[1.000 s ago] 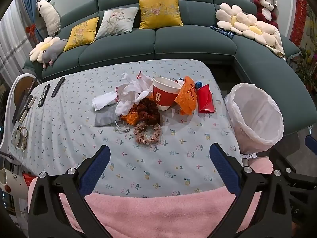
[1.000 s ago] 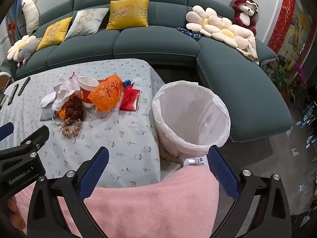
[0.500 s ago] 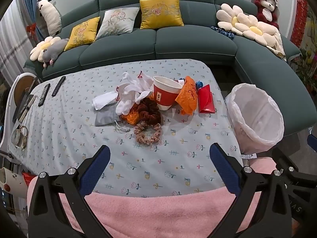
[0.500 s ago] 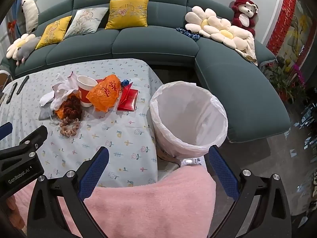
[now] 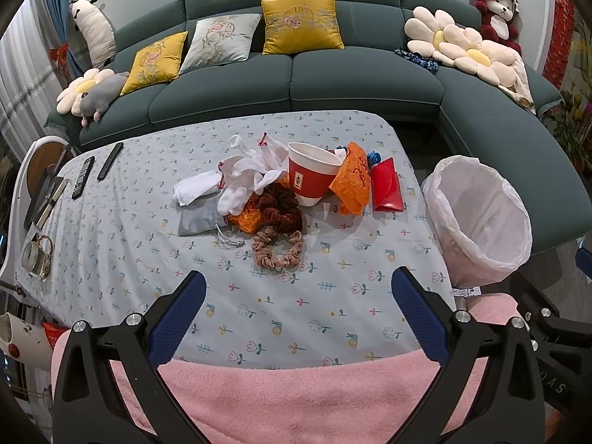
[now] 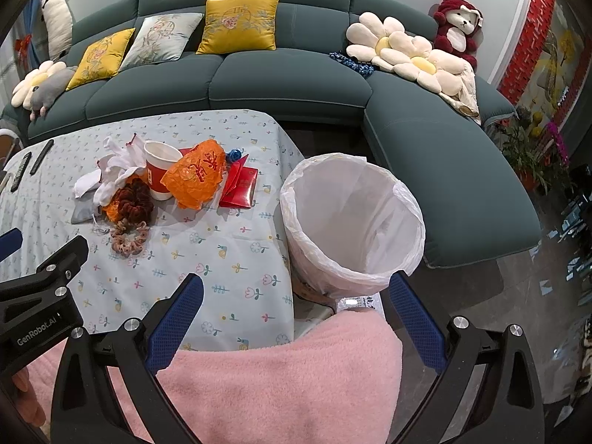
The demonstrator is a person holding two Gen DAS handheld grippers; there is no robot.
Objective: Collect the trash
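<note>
A pile lies mid-table: a red paper cup (image 5: 310,174) (image 6: 160,174), an orange crumpled wrapper (image 5: 353,181) (image 6: 196,177), a red envelope (image 5: 386,185) (image 6: 240,187), white cloths (image 5: 248,174), a grey pouch (image 5: 199,218), a brown scrunchie (image 5: 277,207) and a pink scrunchie (image 5: 277,249) (image 6: 127,238). A bin with a white liner (image 5: 477,218) (image 6: 351,222) stands at the table's right edge. My left gripper (image 5: 296,314) is open and empty over the table's near edge. My right gripper (image 6: 294,318) is open and empty, just short of the bin.
A flowered cloth covers the table (image 5: 148,259). Two remotes (image 5: 96,170) and a small clock (image 5: 35,259) lie at its left side. A green sofa (image 5: 333,74) with cushions wraps the far and right sides. Pink fabric (image 5: 296,399) lies below both grippers.
Both views have shifted only slightly; the right gripper has drifted a little nearer the bin. Nothing on the table has moved.
</note>
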